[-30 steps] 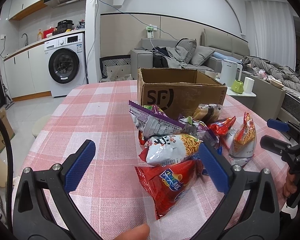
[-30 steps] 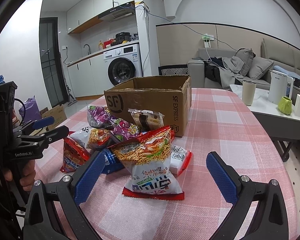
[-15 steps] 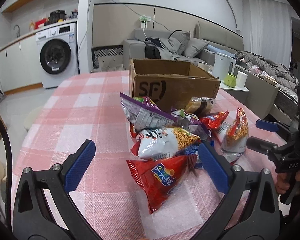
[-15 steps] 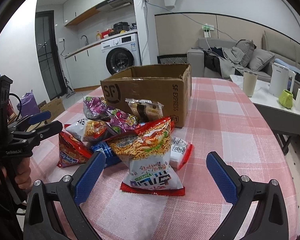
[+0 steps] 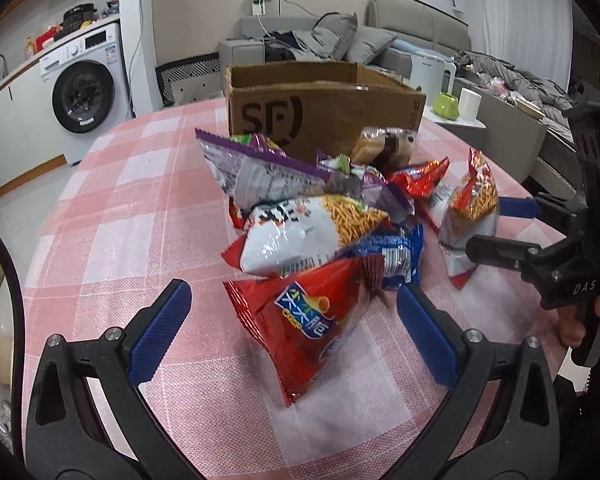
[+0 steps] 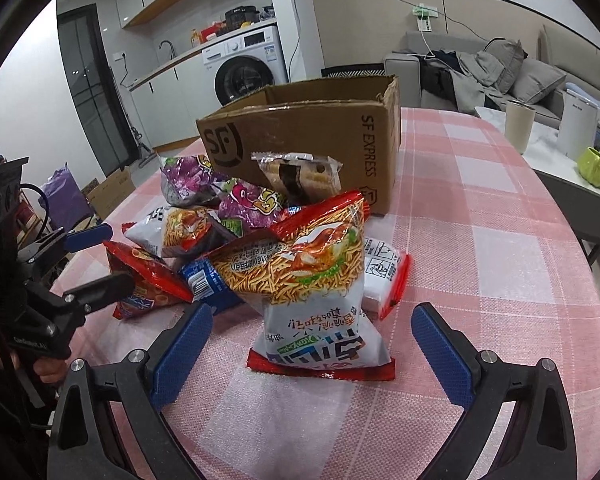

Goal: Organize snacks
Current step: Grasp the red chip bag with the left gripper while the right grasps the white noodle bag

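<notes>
A pile of snack bags lies on the pink checked tablecloth [image 5: 140, 208] in front of an open SF cardboard box [image 5: 324, 116]. My left gripper [image 5: 292, 332] is open, its jaws either side of a red snack bag [image 5: 308, 312] at the near end of the pile. My right gripper [image 6: 312, 348] is open, its jaws either side of a white and red noodle-snack bag [image 6: 320, 280]. Behind lie a white noodle bag [image 5: 308, 228], purple bags [image 6: 252, 204], a blue packet [image 6: 204, 280] and a biscuit pack [image 6: 300, 176]. The box also shows in the right wrist view [image 6: 320, 136].
A side table [image 6: 560, 160] with a kettle [image 6: 580, 124], a cup [image 6: 520, 124] and a green mug [image 6: 592, 164] stands right of the table. A washing machine [image 5: 88, 92] and a sofa [image 5: 324, 40] are behind. The table edge runs near on the left.
Both grippers have moved forward and lower toward the pile. The red bag now sits between my left jaws and the noodle bag between my right jaws. The bags have not moved.
</notes>
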`<state>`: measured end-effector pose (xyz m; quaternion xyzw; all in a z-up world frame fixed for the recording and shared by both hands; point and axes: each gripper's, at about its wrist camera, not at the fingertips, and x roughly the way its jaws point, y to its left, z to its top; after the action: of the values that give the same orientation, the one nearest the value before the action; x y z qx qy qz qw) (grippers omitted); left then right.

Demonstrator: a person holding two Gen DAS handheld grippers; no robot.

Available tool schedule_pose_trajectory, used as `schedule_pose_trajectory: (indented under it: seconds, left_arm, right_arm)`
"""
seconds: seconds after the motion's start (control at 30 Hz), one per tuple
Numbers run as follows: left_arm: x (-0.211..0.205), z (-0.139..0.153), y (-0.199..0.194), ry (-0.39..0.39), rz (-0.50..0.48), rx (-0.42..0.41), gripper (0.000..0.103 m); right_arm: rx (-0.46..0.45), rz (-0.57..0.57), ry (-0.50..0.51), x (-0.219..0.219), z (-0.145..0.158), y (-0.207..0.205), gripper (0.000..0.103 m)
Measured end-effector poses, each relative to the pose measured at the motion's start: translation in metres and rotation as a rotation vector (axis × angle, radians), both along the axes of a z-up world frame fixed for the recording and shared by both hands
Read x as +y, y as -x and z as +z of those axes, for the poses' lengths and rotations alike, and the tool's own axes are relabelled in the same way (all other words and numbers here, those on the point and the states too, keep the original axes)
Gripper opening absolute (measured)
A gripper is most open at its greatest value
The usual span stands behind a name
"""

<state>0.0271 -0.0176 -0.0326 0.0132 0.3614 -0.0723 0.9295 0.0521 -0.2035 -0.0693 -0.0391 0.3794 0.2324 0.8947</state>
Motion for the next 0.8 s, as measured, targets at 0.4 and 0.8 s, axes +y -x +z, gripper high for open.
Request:
schedule_pose_trajectory:
  seconds: [0.4,0.8]
  left_arm:
    - [-0.001,-0.017,-0.010,0.036,-0.047,0.077,0.058]
    - [-0.002,0.000,0.002,0.059,-0.087,0.036,0.051]
  right_arm:
    - [0.029,0.018,-0.004,0.003,-0.002,-0.008,0.058]
    - [0.026,0.030,-0.014,0.001,-0.002,0.002,0.047]
